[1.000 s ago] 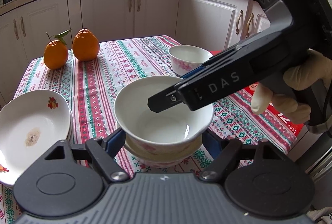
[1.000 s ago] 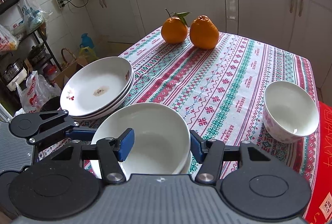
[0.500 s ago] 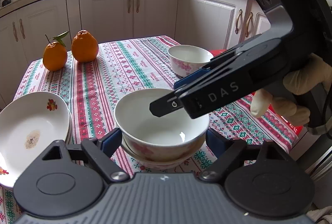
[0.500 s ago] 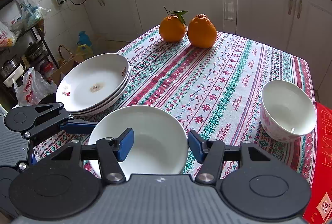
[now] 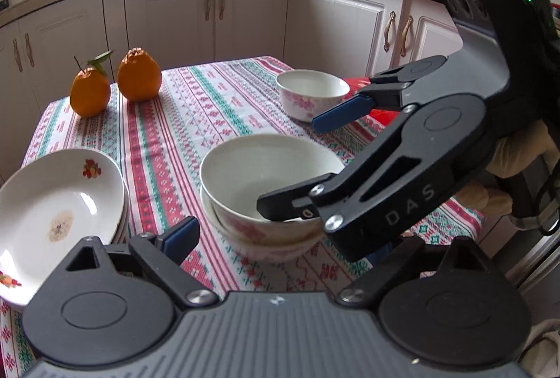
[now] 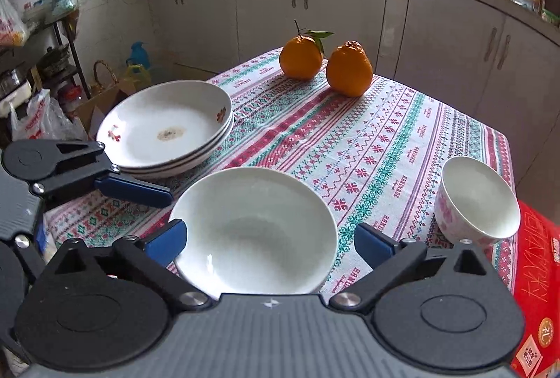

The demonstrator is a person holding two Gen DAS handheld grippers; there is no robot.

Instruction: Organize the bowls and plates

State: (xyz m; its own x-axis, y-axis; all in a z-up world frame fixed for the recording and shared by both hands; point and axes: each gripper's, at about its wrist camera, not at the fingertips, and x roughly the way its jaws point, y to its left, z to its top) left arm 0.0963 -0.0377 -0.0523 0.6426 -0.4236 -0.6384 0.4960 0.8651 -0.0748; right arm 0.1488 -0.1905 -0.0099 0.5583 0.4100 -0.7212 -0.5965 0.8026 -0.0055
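Note:
A white bowl with pink flowers (image 5: 259, 168) sits nested in a second bowl on the striped tablecloth (image 5: 168, 140). My left gripper (image 5: 280, 234) straddles it from the near side, jaws opening; only its left pad (image 5: 180, 236) shows, clear of the bowl. The right gripper (image 6: 267, 231) also has this bowl (image 6: 255, 203) between its jaws, which are opening wide, and neither pad presses on it. In the left wrist view one right finger (image 5: 290, 203) hangs over the bowl's rim.
A stack of flowered plates (image 6: 164, 129) lies at the table's left edge. A small bowl (image 6: 476, 199) stands at the right beside a red box (image 6: 535, 290). Two oranges (image 6: 325, 63) sit at the far end. Kitchen cabinets surround the table.
Both grippers have spread their jaws off the bowl, the right one sharply. The bowl now rests in the lower bowl. The right gripper has drawn back a little.

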